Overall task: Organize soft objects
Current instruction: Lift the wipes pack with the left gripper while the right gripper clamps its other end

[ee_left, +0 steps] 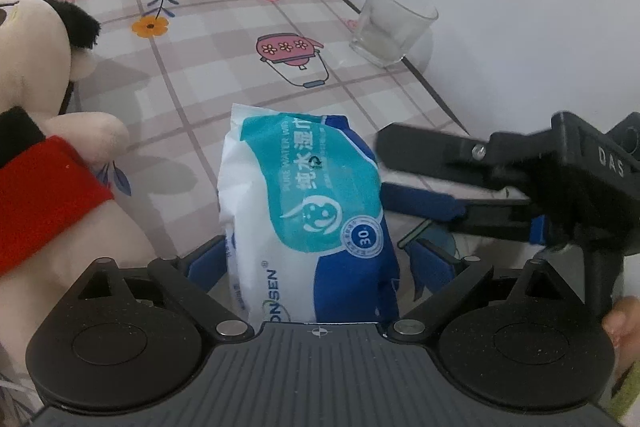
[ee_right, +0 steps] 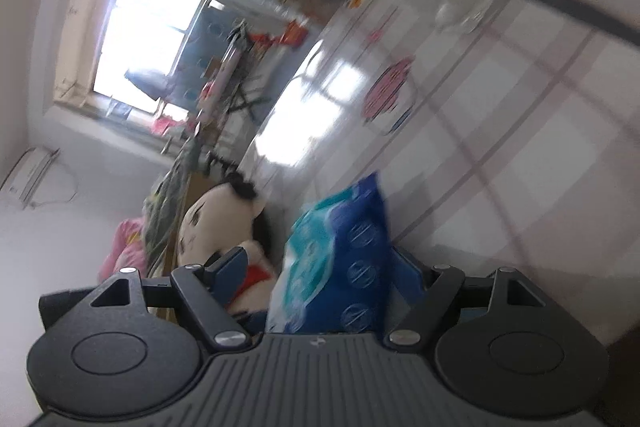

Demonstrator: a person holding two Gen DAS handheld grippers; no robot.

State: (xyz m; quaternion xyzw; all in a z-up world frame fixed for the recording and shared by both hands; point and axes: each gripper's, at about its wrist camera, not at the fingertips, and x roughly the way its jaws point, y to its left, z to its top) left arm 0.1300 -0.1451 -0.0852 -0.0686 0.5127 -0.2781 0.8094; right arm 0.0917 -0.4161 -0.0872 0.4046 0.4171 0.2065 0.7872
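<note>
While the soft plastic pack of wet wipes, white with teal and blue print [ee_left: 308, 211], is lying on the checked pink oilcloth table [ee_left: 224, 75], both grippers are sitting close around it. Left gripper [ee_left: 320, 259] is spread wide, blue pads standing either side of the pack's near end; whether they are touching the wrapper I cannot tell, but nothing is looking squeezed, so I am reading it as not gripping. Right gripper [ee_left: 380, 167] is reaching in from the right, its two fingers parted and pointing at the pack's right edge, tips just beside the wrapper.

Right wrist view is blurred: the pack [ee_right: 340, 259] is filling the gap between the parted fingers, with no clear pinch showing.

Cream plush doll with black hair and a red band [ee_left: 48, 115] is lying at the left, just beside the pack. Clear drinking glass [ee_left: 390, 21] is standing at the far right, near the table edge and well apart from the pack.

Risks, as judgement:
- Slick wrapper is likely sliding or folding if only one corner is being pinched; the pack could droop and slip out.
- Two grippers are crowding one small pack; fingers could be knocking each other.
- A wide sweep toward far right could be tipping the glass.
- Dragging the pack leftward could be shoving the doll.
</note>
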